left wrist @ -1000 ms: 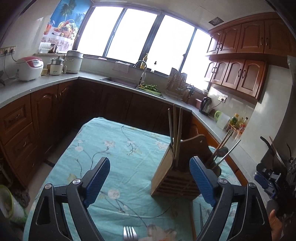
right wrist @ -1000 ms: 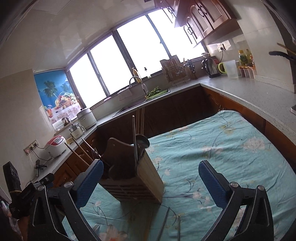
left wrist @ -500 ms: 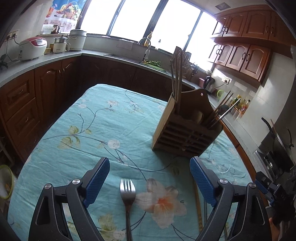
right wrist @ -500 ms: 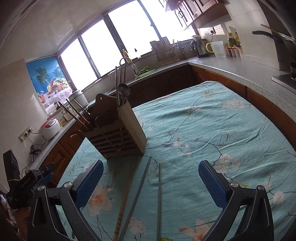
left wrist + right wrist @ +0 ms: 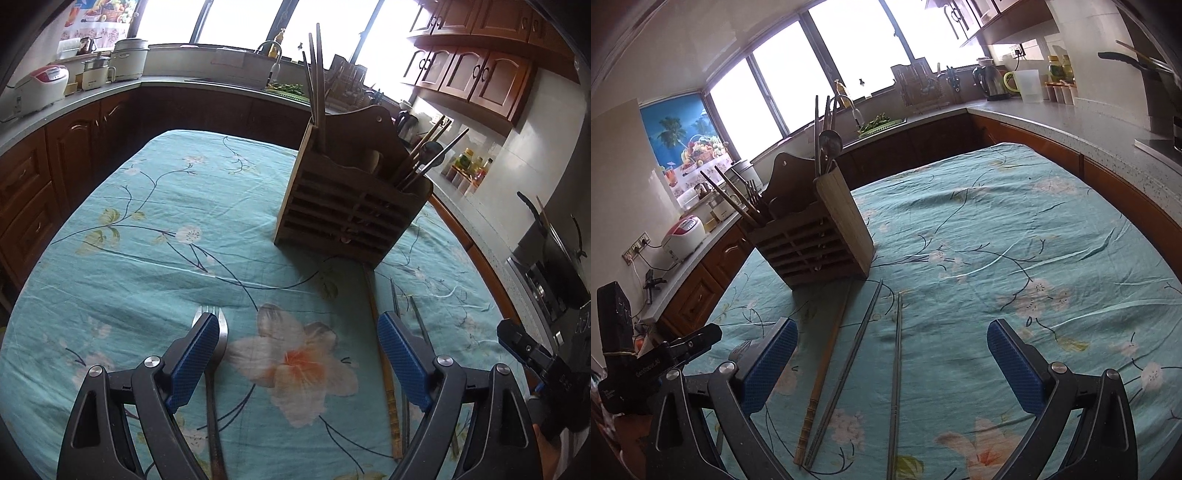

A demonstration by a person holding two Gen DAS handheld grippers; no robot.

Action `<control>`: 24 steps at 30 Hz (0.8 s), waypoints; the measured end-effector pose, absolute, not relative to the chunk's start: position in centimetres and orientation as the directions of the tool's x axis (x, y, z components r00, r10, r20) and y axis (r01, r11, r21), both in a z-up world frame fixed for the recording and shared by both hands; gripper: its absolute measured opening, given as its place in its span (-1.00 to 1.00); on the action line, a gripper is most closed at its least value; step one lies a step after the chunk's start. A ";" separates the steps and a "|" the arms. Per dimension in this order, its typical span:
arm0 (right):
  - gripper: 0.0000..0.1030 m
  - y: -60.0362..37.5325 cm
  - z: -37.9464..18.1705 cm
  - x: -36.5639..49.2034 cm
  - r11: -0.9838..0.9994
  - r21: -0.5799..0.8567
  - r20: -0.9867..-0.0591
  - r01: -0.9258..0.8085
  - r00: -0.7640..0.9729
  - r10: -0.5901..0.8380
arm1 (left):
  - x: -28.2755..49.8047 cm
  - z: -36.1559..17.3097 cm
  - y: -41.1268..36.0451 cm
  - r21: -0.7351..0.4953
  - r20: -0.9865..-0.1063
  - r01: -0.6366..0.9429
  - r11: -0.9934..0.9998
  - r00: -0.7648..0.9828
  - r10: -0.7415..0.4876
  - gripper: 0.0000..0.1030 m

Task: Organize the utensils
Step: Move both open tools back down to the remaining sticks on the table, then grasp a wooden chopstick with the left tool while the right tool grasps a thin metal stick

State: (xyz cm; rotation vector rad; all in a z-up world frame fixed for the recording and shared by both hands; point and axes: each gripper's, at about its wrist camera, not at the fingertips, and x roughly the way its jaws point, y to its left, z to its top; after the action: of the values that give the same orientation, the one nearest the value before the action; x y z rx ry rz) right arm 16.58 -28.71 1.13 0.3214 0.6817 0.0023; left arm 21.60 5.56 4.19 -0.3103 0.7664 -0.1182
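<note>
A wooden utensil holder (image 5: 351, 206) stands on the floral tablecloth with chopsticks and a spoon upright in it; it also shows in the right wrist view (image 5: 812, 236). A metal fork (image 5: 216, 354) lies on the cloth just inside my left gripper's left finger. My left gripper (image 5: 295, 354) is open and empty above the cloth. A wooden chopstick (image 5: 823, 369) and metal chopsticks (image 5: 849, 365) (image 5: 897, 369) lie in front of the holder, between the fingers of my right gripper (image 5: 890, 362), which is open and empty.
The table (image 5: 1052, 258) is covered by a teal cloth. Dark wood cabinets and grey counters ring it, with a rice cooker (image 5: 37, 88), a sink (image 5: 273, 70), a kettle (image 5: 991, 83) and a stove (image 5: 554, 273).
Both grippers have tilted down and come lower toward the cloth. The fork and the loose chopsticks now lie closer, between the fingers. Both stay open.
</note>
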 end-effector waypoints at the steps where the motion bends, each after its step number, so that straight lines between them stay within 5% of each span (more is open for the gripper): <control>1: 1.00 -28.8 1.0 16.7 0.950 0.295 -0.619 0.106 0.778 0.105 | 21.8 4.1 5.3 -0.315 -0.668 -0.003 0.949 0.711 -0.219 0.69; 6: 0.91 -29.5 0.6 18.0 0.947 0.304 -0.642 0.106 0.757 0.122 | 24.4 3.4 3.4 -0.298 -0.703 0.042 0.954 0.666 -0.249 0.41; 13: 0.68 -30.6 -0.3 19.0 0.935 0.335 -0.657 0.120 0.740 0.141 | 29.4 2.6 -0.4 -0.279 -0.736 0.129 0.952 0.607 -0.298 0.34; 19: 0.52 -31.2 -1.1 19.8 0.929 0.347 -0.671 0.133 0.727 0.146 | 34.6 -0.1 -4.4 -0.211 -0.789 0.182 0.961 0.548 -0.277 0.07; 24: 0.14 -30.4 -1.7 20.5 0.938 0.330 -0.692 0.108 0.703 0.163 | 35.2 -1.6 -5.4 -0.153 -0.802 0.227 0.962 0.540 -0.255 -0.64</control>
State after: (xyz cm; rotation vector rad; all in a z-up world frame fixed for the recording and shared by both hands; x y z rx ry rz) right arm 20.48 -30.42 -1.72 0.3625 0.7947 0.0314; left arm 35.23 -5.36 -1.60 -0.0320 0.9586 -0.2865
